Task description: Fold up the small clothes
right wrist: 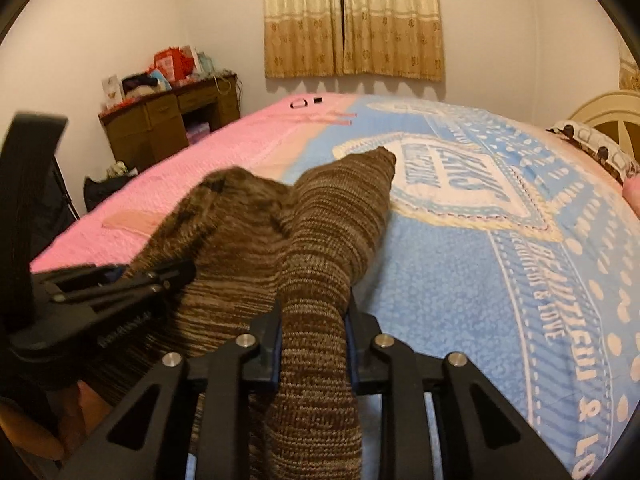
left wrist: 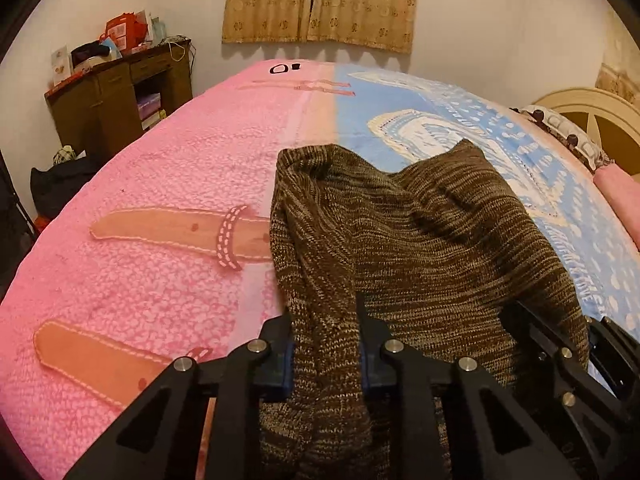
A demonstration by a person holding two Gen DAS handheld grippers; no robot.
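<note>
A brown marled knit garment [left wrist: 424, 232] lies bunched on the bed; it also shows in the right wrist view [right wrist: 320, 240]. My left gripper [left wrist: 326, 340] is shut on a fold of it at the garment's near left edge. My right gripper [right wrist: 314, 344] is shut on another fold at its near right edge. The left gripper [right wrist: 120, 280] shows at the left of the right wrist view, and the right gripper [left wrist: 560, 344] shows at the lower right of the left wrist view. The far end of the garment rests on the blanket.
The bed carries a pink and blue blanket [left wrist: 160, 184], also in the right wrist view [right wrist: 500, 280]. A brown dresser [left wrist: 120, 96] with clutter stands at the far left wall. A dark bag [left wrist: 60, 184] sits on the floor. A pillow [left wrist: 568, 132] and headboard [left wrist: 592, 108] are at the right.
</note>
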